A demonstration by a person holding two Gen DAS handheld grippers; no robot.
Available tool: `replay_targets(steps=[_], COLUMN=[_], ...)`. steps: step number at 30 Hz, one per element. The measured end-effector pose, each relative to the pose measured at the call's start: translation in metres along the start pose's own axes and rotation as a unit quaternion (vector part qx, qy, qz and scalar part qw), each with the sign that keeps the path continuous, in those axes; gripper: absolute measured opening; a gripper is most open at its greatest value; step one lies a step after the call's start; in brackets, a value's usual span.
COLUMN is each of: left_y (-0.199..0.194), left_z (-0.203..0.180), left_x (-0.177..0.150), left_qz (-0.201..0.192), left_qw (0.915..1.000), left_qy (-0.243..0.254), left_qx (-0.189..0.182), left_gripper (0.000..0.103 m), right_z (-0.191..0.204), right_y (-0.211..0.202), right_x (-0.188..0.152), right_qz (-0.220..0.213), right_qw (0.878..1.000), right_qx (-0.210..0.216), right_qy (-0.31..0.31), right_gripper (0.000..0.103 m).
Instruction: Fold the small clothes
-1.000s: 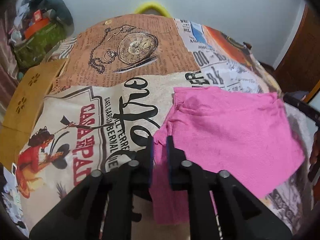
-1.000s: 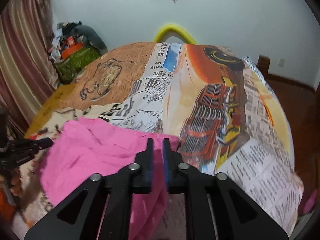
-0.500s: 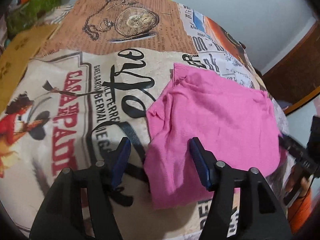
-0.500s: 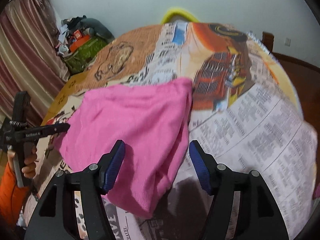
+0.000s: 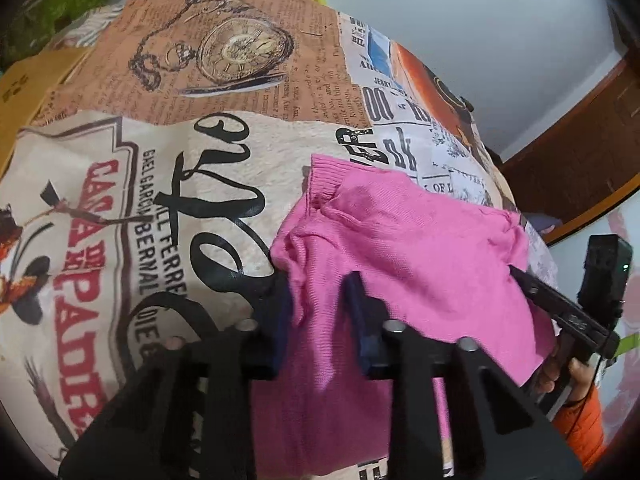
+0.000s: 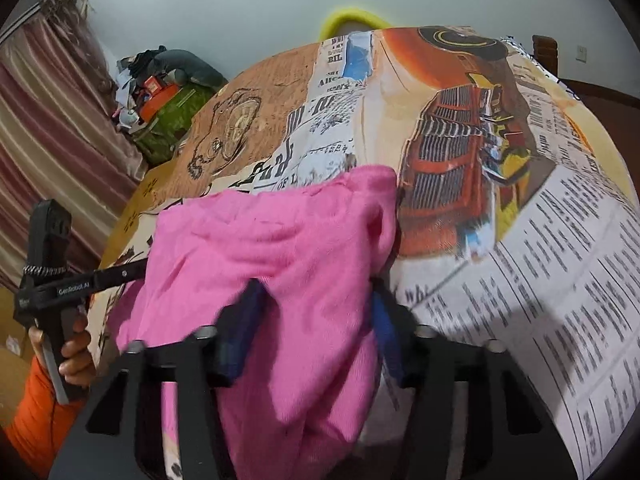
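A small pink knit garment (image 5: 420, 260) lies rumpled on the collage-print tablecloth (image 5: 160, 200). My left gripper (image 5: 320, 312) is at its near left edge. Its jaws are closing, and a bunched fold fills the narrow gap between the pads. The right wrist view shows the same garment (image 6: 280, 240) heaped up at its near right side. My right gripper (image 6: 316, 320) straddles that heap with its jaws closing but still wide, the cloth loose between them. Each gripper is also visible from the other side: the right gripper (image 5: 560, 308) and the left gripper (image 6: 120, 276), both in hands with orange sleeves.
The printed cloth (image 6: 520, 280) covers a round table whose edge drops away close to me. A yellow chair back (image 6: 352, 20) rises behind the far rim. A pile of bags and clutter (image 6: 168, 92) sits by the striped curtain at left.
A second ago both grippers were shut on the garment's near edge. They opened wide over it and sank toward it. Both pairs of jaws have now narrowed around folds.
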State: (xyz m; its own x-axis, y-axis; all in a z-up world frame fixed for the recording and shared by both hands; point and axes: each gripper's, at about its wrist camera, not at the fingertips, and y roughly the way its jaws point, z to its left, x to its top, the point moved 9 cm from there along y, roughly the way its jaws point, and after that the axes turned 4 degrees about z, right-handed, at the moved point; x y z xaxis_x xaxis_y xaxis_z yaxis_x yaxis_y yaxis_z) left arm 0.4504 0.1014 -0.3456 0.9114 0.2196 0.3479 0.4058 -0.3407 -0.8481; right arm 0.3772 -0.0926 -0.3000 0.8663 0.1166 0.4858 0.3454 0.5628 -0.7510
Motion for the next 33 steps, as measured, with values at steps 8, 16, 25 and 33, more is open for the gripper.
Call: replay_targets(steps=[8,16,25,33], left_y=[-0.023,-0.088,-0.173,-0.200], left_z=[-0.006,-0.008,0.012,0.067], left_x=[-0.006,-0.016,-0.041,-0.077], left_qz=[-0.028,-0.064,-0.117,-0.100], left_qw=[0.9992,0.9977,0.9919,0.9924], left_qy=[0.011,0.005,0.013,-0.015], left_qx=[0.027,0.022,0.047,0.070], left_gripper=[0.014,0.010,0.010,0.010], right_z=[0.015,0.054,0.134,0.188], right_y=[-0.009,-0.054,-0.076,-0.051], right_x=[-0.005,0.004,-0.002,-0.021], right_qz=[-0.005,-0.045,-0.062,-0.034], right_qw=[1.000,0.998,0.992,0.990], right_qx=[-0.010,0.003,0.009,0.023], right_qy=[-0.025,-0.051,-0.108,-0.132], right_gripper=[0.010,0.009,0.008,0.008])
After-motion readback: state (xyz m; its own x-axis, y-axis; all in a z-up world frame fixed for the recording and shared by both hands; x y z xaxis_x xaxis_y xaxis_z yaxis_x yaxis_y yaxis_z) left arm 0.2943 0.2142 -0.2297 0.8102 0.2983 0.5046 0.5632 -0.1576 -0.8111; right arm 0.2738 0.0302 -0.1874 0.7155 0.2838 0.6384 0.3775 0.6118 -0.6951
